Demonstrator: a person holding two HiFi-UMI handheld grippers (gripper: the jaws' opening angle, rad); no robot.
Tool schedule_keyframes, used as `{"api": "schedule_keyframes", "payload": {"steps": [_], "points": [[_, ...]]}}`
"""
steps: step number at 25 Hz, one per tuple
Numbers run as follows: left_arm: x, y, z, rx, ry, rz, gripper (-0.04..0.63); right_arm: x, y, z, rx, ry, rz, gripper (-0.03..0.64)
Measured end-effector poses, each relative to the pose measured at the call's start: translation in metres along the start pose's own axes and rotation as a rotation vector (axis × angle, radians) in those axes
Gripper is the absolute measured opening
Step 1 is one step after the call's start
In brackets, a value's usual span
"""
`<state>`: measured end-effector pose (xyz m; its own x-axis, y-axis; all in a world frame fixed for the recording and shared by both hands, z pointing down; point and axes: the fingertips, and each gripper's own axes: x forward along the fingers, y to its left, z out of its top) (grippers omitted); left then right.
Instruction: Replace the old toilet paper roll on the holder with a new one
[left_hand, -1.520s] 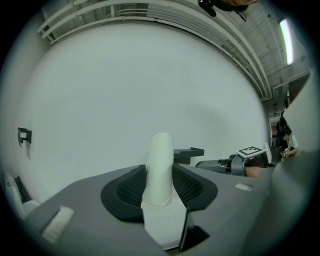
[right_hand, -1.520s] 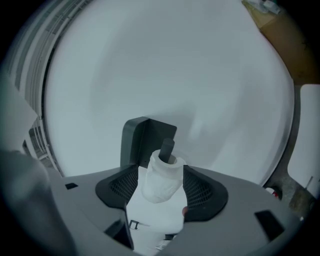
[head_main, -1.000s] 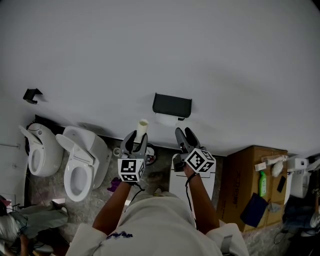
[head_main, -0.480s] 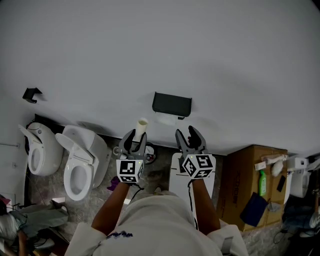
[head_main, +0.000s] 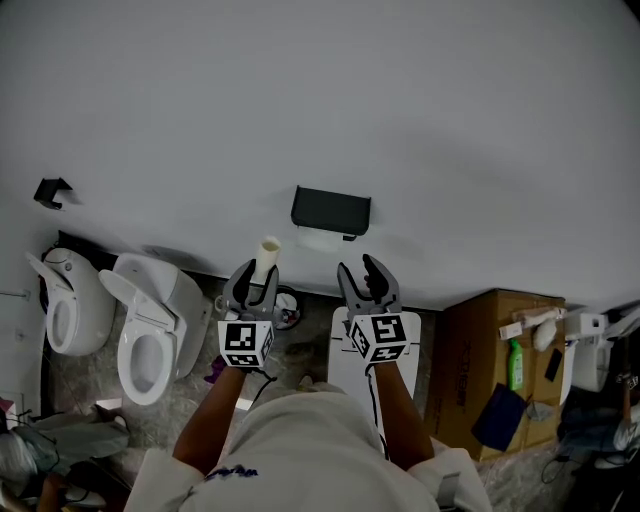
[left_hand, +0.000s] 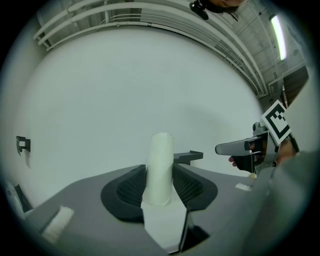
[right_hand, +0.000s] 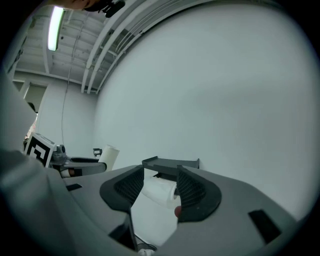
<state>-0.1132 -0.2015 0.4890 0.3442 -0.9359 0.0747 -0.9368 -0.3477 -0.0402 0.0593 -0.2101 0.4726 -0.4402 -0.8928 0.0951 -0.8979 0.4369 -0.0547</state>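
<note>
Holding pale cardboard tube (left_hand: 161, 150) pinched upright in left gripper (left_hand: 159, 175), clear of work; squaring empty right gripper (head_main: 360, 272), jaws half-open and just been closing, on white paper roll (right_hand: 159, 192) beyond fingertips

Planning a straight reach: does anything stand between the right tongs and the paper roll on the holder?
Nothing visible. The right tongs, which have just been closing on nothing, face the roll under the holder unobstructed; the left tongs hold a tube aside.
</note>
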Motion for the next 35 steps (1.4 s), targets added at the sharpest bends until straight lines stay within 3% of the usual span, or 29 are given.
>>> {"api": "schedule_keyframes", "payload": {"steps": [4,10,35], "points": [[0.0002,-0.0018,0.0017,-0.002,-0.005,-0.006,0.170,0.0006,0.0010,0.0006,-0.053,0.005,-0.013,0.195],[0.0003,-0.0022,0.0061,0.003,-0.010,-0.015,0.170,0.0036,-0.0063,-0.0032,-0.012,0.015,-0.039,0.166],[-0.0033,-0.0020,0.0057,0.007,-0.006,-0.010,0.170,0.0000,-0.0062,0.0005,-0.033,0.010,-0.056,0.023]]}}
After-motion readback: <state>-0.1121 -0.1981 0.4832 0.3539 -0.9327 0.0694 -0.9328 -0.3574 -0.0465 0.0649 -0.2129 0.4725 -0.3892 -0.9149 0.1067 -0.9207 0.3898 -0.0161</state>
